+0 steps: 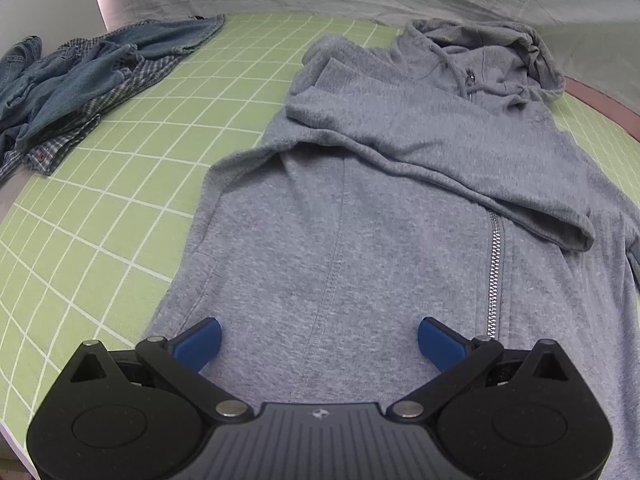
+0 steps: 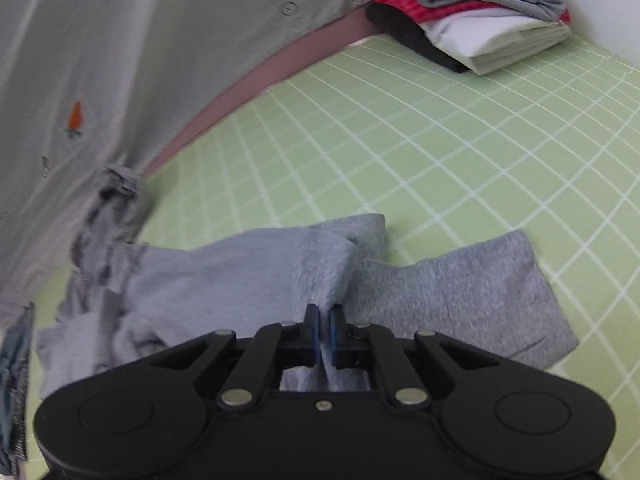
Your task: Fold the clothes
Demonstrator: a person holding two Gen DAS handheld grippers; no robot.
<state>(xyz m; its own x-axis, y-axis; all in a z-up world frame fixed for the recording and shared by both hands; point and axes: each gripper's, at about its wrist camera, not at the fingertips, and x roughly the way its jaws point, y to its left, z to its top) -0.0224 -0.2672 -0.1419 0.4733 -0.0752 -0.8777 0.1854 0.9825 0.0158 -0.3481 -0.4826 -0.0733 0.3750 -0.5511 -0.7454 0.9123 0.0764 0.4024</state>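
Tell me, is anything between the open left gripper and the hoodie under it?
Nothing visible. The left gripper hovers open right over the hoodie near its hem, with bare grey fabric between its fingers. The denim pile lies well off to the side on the green mat.

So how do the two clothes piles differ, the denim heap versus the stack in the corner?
The denim heap lies crumpled and unfolded, jeans tangled with a checked shirt; the stack is folded flat, layer on layer. The denim heap is blue throughout; the stack mixes red, grey, white, beige and black. Both rest on the green checked sheet.
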